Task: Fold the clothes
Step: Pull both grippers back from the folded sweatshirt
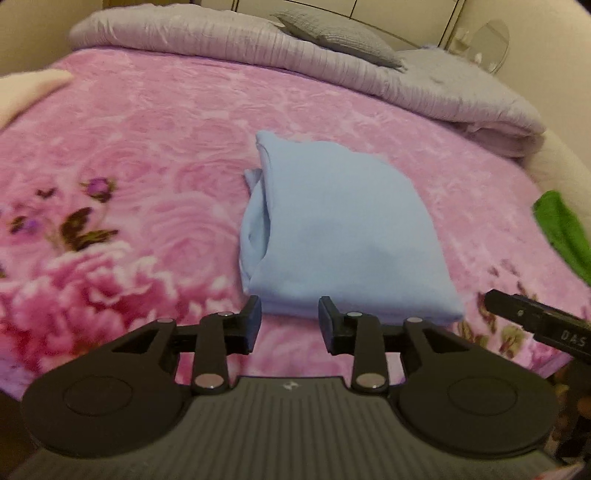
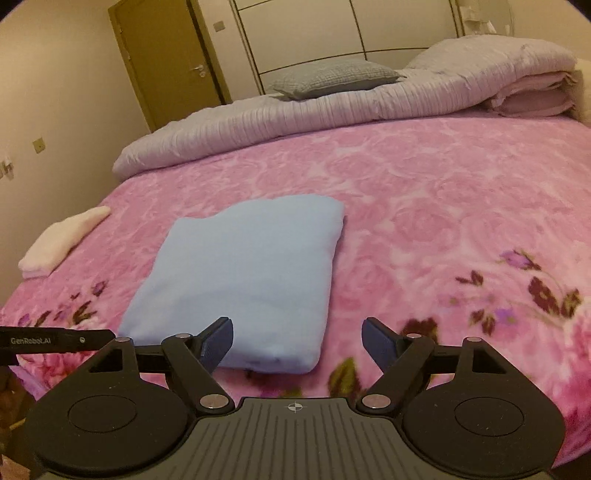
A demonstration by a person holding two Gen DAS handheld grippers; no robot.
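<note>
Left gripper spread, right gripper spread wide, both empty near folded blue garment. Loose left-side layers, seemingly untucked, could spill if nudged.

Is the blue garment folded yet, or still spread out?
Folded: the blue garment lies as a compact rectangle on the pink blanket, layered edges showing along one side.

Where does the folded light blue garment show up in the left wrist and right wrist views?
Left wrist: the folded light blue garment lies centre, slightly right, on the pink floral blanket.
Right wrist: it lies centre-left, just beyond the gripper.
Shared landmark: the grey pillow at the far end of the bed.
</note>
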